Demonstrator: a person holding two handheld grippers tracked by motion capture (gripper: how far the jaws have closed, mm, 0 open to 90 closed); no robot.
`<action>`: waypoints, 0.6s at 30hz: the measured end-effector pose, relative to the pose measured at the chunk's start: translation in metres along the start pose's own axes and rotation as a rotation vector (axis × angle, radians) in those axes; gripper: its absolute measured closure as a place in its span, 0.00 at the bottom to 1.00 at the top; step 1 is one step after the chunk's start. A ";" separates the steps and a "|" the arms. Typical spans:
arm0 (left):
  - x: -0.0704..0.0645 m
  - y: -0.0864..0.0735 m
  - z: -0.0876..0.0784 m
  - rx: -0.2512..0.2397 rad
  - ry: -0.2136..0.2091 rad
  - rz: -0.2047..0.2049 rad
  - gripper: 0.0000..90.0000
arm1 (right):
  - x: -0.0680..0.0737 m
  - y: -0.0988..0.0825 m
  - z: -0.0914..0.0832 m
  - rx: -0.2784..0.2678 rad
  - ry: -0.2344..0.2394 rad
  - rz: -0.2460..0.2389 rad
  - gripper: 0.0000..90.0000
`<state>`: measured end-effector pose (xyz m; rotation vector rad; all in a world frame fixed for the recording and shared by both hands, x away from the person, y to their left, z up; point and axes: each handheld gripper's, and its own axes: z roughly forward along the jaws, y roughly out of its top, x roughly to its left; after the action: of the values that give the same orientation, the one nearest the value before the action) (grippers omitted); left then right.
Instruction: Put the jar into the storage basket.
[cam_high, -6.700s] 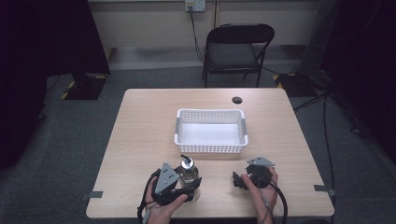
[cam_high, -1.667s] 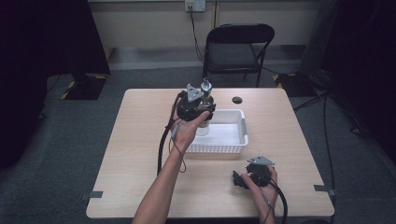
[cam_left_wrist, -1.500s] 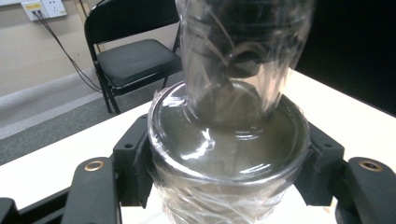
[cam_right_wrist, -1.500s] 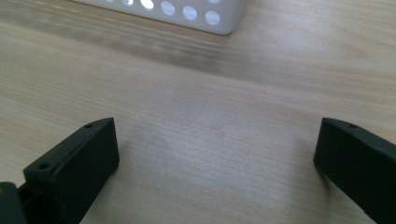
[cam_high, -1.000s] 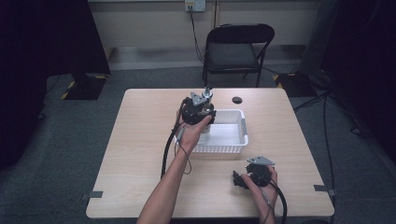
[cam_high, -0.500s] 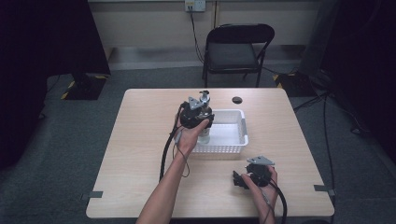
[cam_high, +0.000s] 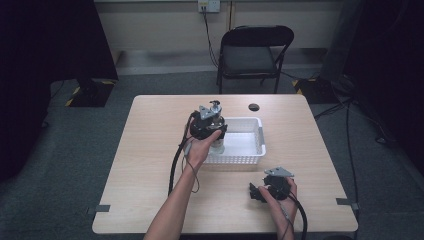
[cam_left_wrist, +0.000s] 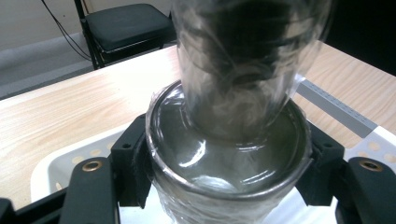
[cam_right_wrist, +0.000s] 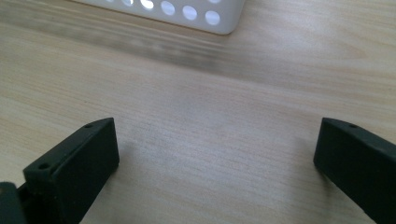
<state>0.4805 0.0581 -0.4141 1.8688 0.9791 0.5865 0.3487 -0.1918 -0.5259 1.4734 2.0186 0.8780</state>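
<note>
Clear ribbed glass jar (cam_left_wrist: 229, 140) pinched by left gripper (cam_left_wrist: 224, 186) fingers, perforated white plastic basket (cam_high: 252, 147), right gripper (cam_right_wrist: 215, 172) fingers spread.

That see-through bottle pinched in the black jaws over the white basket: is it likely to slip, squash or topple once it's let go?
The clear plastic bottle looks empty, so probably light. Its thin, glossy wall may dent or slip under the left gripper. Round and taller than wide, it could tip and roll in the white basket.

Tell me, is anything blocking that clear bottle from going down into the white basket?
Nothing visible does. The left gripper holds the clear bottle over the white basket's left end, and the basket floor that shows looks bare.
</note>
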 end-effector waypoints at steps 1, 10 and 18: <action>0.000 0.000 0.000 -0.001 0.000 0.002 0.37 | 0.000 0.000 0.000 0.000 0.000 0.000 0.00; 0.002 0.001 0.000 0.014 -0.019 -0.007 0.37 | 0.000 0.000 0.000 -0.001 0.000 0.000 0.00; 0.005 -0.002 0.002 0.011 -0.032 -0.031 0.17 | 0.000 0.000 0.000 -0.001 0.000 0.000 0.00</action>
<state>0.4845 0.0619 -0.4168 1.8635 0.9904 0.5323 0.3487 -0.1918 -0.5259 1.4730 2.0178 0.8783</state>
